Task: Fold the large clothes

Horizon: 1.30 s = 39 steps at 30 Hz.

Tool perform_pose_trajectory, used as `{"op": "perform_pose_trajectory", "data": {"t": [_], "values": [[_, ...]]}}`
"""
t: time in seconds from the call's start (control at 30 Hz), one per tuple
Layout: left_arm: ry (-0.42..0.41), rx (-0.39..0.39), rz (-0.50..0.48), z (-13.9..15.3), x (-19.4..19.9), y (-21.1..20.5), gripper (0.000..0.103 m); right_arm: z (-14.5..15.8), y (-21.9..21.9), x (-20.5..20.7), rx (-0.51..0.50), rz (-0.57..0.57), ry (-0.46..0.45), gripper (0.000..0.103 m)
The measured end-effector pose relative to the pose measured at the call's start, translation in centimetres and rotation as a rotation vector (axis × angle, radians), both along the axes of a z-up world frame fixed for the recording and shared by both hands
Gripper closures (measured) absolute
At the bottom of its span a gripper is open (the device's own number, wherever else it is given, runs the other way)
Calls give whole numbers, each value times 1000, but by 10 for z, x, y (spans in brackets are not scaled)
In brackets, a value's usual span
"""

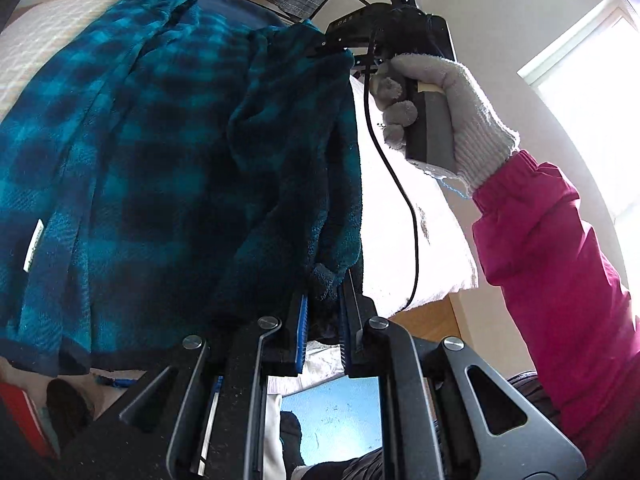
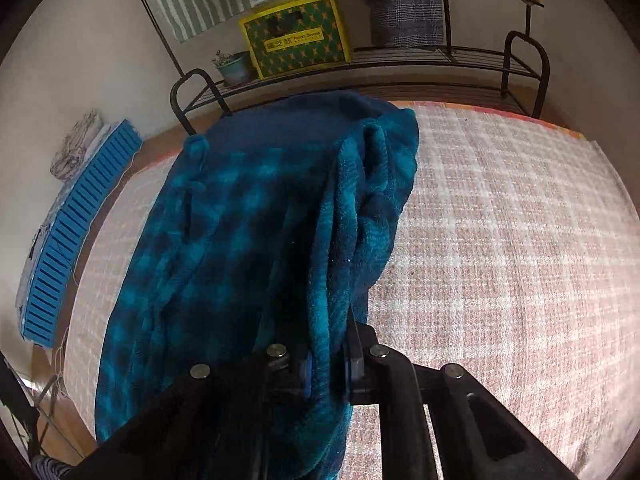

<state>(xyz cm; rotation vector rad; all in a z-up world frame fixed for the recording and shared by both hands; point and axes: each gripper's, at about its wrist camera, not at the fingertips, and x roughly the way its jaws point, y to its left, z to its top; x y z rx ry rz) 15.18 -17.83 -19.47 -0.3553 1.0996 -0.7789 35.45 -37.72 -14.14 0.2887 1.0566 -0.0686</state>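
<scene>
- Nearest the left wrist lens, the left claw [image 1: 323, 320] is clamped on a dark bunch of the teal plaid fleece garment [image 1: 160, 168]; its blue pads press the cloth from both sides, and what part of the garment it grips is too bunched to tell.
- Below that claw, past its frame, a pale blue surface and some dark shapes show, too cut off to name.
- Close to the right wrist lens, the right claw [image 2: 328, 372] is closed on a thick fold of the same garment, which spills over the claw and hides both fingertips.
- Beyond the claws, the garment hangs and drapes in heavy folds over the bed [image 2: 520, 240], whose checked pink-and-white cover lies bare on the right side of the right view.
- Farther up in the left view, a gloved hand [image 1: 452, 112] with a pink sleeve [image 1: 552, 248] holds the right claw's handle; the claw's tips are buried behind fleece there.
- At the far side of the bed, a black metal rack [image 2: 400, 62] holds a yellow-green box [image 2: 298, 32] and a potted plant [image 2: 234, 66]; hanging cloths above are cropped by the frame edge.
- Bright window [image 1: 592, 80] glare washes out the right of the left view.
</scene>
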Motion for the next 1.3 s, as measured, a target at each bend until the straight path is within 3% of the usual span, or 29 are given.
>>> {"op": "perform_pose_trajectory", "data": {"t": [0.33,0.63,0.87,0.97,1.0,1.03,1.17,1.3], "values": [[51,-45,83,-15,-3,45,93,1,106,33,-245,169,67,96],[51,4,138,-24,-9,69,93,-38,169,60,-381,273,143,96],[5,68,108,-18,-15,57,93,-66,184,57,-441,320,167,91],[-3,88,87,-10,-19,51,92,-58,178,52,-385,328,168,82],[-4,85,77,-7,-19,49,91,-52,175,49,-321,341,160,68],[-9,86,73,-5,-18,47,89,-44,170,47,-255,349,142,66],[-43,88,49,11,-27,53,85,-11,145,21,-50,367,65,68],[-75,89,43,28,-35,70,84,17,115,-7,52,344,-13,68]]}}
